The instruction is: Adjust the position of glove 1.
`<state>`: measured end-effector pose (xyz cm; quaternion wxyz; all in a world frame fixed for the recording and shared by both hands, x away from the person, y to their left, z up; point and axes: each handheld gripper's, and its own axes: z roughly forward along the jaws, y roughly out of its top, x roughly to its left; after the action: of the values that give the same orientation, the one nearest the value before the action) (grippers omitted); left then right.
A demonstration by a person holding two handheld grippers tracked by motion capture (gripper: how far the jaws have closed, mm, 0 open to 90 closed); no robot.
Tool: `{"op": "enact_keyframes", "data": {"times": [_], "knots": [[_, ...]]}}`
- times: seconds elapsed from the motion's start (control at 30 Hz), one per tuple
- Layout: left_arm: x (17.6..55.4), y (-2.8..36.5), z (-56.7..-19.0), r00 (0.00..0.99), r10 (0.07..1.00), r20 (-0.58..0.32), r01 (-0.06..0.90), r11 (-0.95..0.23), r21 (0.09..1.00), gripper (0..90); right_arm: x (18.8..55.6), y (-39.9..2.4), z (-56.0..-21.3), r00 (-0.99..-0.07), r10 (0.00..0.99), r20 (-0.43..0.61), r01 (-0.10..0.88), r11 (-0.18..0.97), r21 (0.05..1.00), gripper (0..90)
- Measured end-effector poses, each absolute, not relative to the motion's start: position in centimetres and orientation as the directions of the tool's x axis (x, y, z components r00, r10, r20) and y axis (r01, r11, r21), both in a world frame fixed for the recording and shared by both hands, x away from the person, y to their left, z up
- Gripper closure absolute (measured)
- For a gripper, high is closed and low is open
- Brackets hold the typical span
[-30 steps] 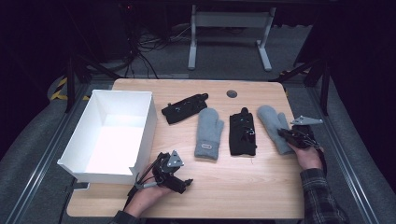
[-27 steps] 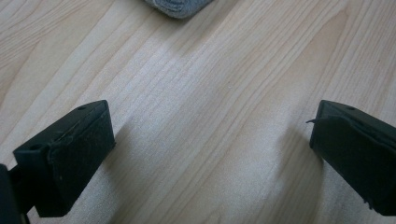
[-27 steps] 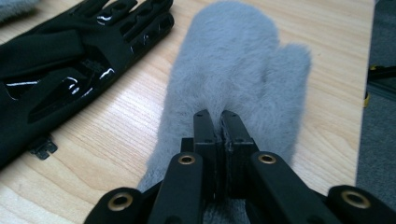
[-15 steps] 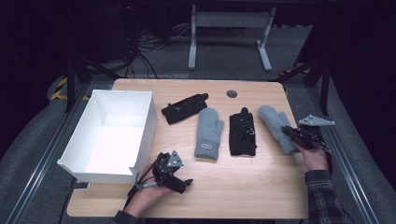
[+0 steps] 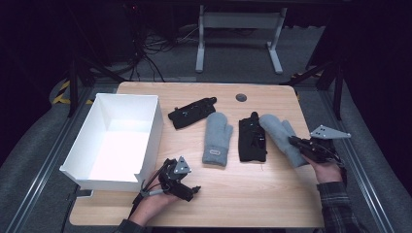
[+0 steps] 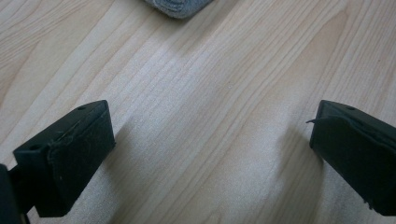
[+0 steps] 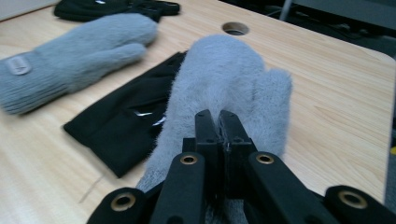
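So since the earlier shot the right gripper (image 5: 297, 143) has pulled out toward the right edge of the counter and come up a bit, dragging the fuzzy grey knit mitten (image 5: 282, 137) along with it. The mitten's cuff end now looks lifted, while its tip trails back on the wood, right beside the flat black glove (image 5: 252, 140) in the middle and maybe overlapping its edge. From the right gripper view the jaws are pinched together on the mitten's cuff, fabric bunched up between them.

The left gripper (image 5: 190, 190) hasn't budged. It's parked at the near left of the light wooden counter (image 5: 272, 194), just in front of the open white rectangular box (image 5: 145, 141), jaws spread wide with nothing but bare wood between them.

The rest is untouched: a second grey knit mitten (image 5: 216, 139) with a little label on its cuff lies left of the black glove, and another black glove (image 5: 192, 112) sits farther back near the box.

My read is we're in the pick-up step for the right-hand mitten. Next it probably needs a full lift so the tip clears the black glove without snagging it, then a carry across to the left, likely to the box or next to its twin.
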<state>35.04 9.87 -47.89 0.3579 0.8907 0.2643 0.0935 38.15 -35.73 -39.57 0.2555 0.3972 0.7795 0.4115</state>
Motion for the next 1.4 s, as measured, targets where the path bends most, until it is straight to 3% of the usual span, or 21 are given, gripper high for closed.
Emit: {"op": "enact_keyframes", "data": {"times": [0.47, 0.93, 1.4], "knots": [[35.0, 9.9, -47.9, 0.843, 0.537, -0.020, 0.402, -0.605, 0.687, 0.3, 34.6, -32.8, -39.3, -0.697, 0.717, -0.035, 0.346, 0.378, 0.858, 88.5], [35.0, 9.9, -47.9, 0.843, 0.537, -0.022, 0.403, -0.605, 0.687, 0.3, 31.9, -29.3, -39.7, -0.843, 0.539, -0.003, 0.277, 0.438, 0.855, 88.4], [35.0, 9.9, -47.9, 0.843, 0.537, -0.022, 0.403, -0.605, 0.687, 0.2, 30.5, -26.3, -41.3, -0.926, 0.377, 0.019, 0.232, 0.528, 0.817, 88.2]]}}
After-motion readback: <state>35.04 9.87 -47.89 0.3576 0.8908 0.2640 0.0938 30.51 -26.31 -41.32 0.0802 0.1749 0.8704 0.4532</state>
